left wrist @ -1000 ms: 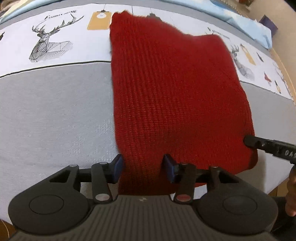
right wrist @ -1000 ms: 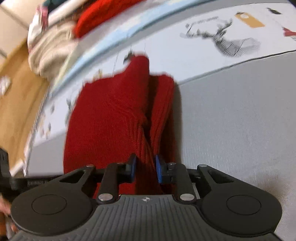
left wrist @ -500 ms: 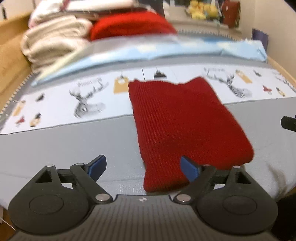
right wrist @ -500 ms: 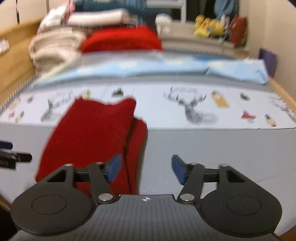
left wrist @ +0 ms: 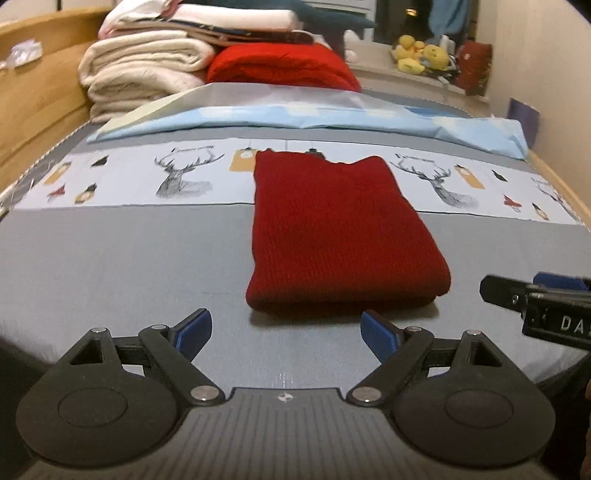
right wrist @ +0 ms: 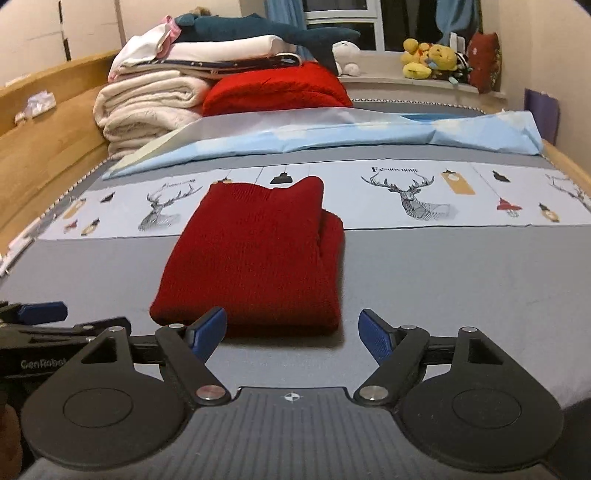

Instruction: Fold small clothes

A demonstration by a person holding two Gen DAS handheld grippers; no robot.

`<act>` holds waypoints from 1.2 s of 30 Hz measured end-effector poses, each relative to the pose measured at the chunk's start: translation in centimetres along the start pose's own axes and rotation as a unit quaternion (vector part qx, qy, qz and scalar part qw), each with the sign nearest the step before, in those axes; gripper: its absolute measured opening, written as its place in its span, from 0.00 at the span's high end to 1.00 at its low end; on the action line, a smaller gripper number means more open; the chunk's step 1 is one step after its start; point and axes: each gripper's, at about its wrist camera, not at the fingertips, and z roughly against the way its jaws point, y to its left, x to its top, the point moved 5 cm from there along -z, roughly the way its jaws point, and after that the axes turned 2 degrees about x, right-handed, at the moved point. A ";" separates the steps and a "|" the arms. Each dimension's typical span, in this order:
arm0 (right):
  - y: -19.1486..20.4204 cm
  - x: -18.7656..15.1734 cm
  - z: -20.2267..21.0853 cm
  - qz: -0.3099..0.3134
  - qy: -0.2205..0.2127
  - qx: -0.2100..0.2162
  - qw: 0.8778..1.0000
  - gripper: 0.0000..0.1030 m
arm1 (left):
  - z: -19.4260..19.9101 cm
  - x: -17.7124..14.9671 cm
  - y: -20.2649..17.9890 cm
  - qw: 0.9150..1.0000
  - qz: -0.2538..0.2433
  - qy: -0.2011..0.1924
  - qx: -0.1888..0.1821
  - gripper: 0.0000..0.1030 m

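Bedding fills both views: a grey bed sheet (left wrist: 122,258) with a pale printed band of stags and hanging tags running across it, and a light blue cover (right wrist: 332,134) rumpled along the far side. Beyond that, at the far left, a stack of folded cream blankets (left wrist: 144,74) sits beside a folded red blanket (right wrist: 277,88), with white linens and a dark teal plush shark (right wrist: 266,31) piled on top; yellow plush toys (right wrist: 428,57) sit on the far window ledge. The red knit sweater (left wrist: 332,229) lies folded into a neat rectangle in the middle of the bed, its far edge over the printed band and its near edge on the grey; in the right wrist view a second folded layer shows along its right side. The left tongs (left wrist: 284,334) are released, jaws spread wide, just near of the sweater's front edge and apart from it. The right tongs (right wrist: 293,330) are likewise released, empty, just near of the sweater's right corner.
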 end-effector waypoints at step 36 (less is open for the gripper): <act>3.0 -0.3 -1.9 0.043 0.005 0.017 0.999 0.23 | -1.3 0.0 -0.1 1.000 0.004 -0.003 -0.013 0.12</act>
